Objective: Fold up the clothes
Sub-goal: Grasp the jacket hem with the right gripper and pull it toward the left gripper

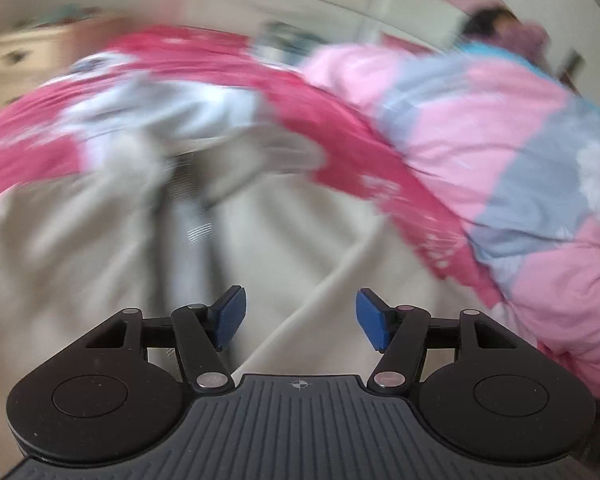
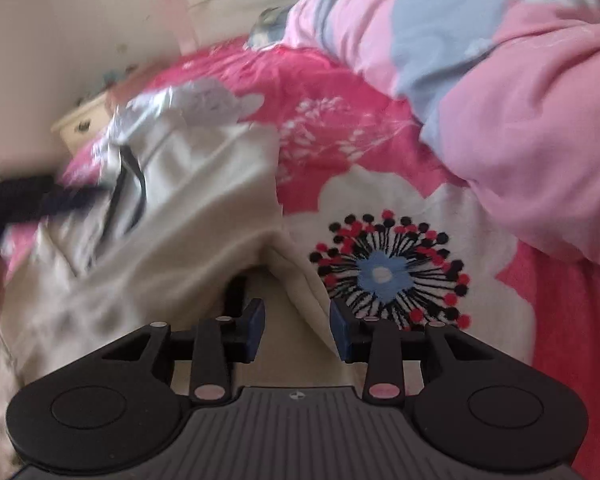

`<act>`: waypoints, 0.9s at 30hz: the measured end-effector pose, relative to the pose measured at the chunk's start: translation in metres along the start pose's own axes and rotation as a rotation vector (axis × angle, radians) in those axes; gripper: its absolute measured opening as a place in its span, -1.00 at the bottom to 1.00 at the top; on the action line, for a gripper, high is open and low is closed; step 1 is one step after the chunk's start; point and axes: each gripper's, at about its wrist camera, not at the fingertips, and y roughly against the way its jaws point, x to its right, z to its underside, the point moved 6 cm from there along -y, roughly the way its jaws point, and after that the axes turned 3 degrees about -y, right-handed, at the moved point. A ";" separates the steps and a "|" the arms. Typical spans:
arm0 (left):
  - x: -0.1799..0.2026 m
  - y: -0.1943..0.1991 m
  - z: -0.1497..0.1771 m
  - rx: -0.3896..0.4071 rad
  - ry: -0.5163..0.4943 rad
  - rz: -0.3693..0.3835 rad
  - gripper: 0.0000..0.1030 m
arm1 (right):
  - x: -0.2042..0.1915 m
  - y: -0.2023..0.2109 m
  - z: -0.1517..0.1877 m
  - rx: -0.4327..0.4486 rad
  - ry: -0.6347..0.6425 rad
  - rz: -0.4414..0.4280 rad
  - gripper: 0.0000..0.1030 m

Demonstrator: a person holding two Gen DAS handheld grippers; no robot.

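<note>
Two claws over one beige garment (image 2: 188,216) spread on a pink floral bedsheet (image 2: 340,92). Left gripper (image 1: 298,320): blue pads spread, nothing between, cloth ahead, blurred. Right gripper (image 2: 298,332): pads apart, a folded beige edge between them, grip unclear. Pink-and-grey duvet (image 2: 520,120) beyond, to the right.

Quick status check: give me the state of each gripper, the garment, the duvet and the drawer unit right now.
Left gripper: open, nothing between the pads, above the garment.
Right gripper: open, a garment fold between the pads, not pinched.
Beige garment: spread on the bed, crumpled, one edge folded over.
Pink duvet: bunched up at the bed's far side.
Drawer unit: drawers shut, as far as the blur allows.
</note>
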 end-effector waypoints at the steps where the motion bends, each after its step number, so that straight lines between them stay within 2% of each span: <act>1: 0.012 -0.015 -0.009 -0.009 -0.045 0.012 0.22 | 0.000 -0.001 0.001 0.009 0.048 0.009 -0.19; 4: 0.046 -0.061 -0.037 -0.037 -0.173 0.038 0.32 | 0.000 -0.008 0.004 0.032 0.188 0.022 -0.11; 7: 0.064 -0.097 -0.048 -0.099 -0.241 0.041 0.32 | -0.002 -0.018 0.005 0.041 0.270 0.009 -0.11; 10: 0.081 -0.125 -0.055 -0.154 -0.316 0.042 0.32 | -0.006 -0.025 0.002 0.059 0.295 -0.023 -0.11; 12: 0.089 -0.134 -0.055 -0.159 -0.369 0.023 0.31 | -0.004 -0.031 -0.002 0.075 0.275 -0.048 -0.11; 13: 0.090 -0.138 -0.054 -0.161 -0.388 0.003 0.28 | -0.001 -0.033 -0.004 0.081 0.246 -0.066 -0.13; 14: 0.091 -0.143 -0.052 -0.162 -0.407 -0.018 0.27 | 0.003 -0.036 -0.005 0.087 0.209 -0.085 -0.29; 15: 0.091 -0.147 -0.050 -0.164 -0.426 -0.039 0.25 | 0.009 -0.039 -0.006 0.086 0.161 -0.103 -0.55; 18: 0.081 -0.158 -0.042 -0.176 -0.411 -0.096 0.22 | 0.034 -0.037 -0.005 0.107 -0.002 -0.152 -0.86; 22: 0.068 -0.160 -0.037 -0.155 -0.339 -0.101 0.21 | 0.079 -0.032 0.002 0.124 -0.310 -0.240 -0.87; 27: 0.063 -0.158 -0.032 -0.086 -0.350 -0.093 0.14 | 0.088 -0.036 0.007 0.125 -0.393 -0.263 -0.88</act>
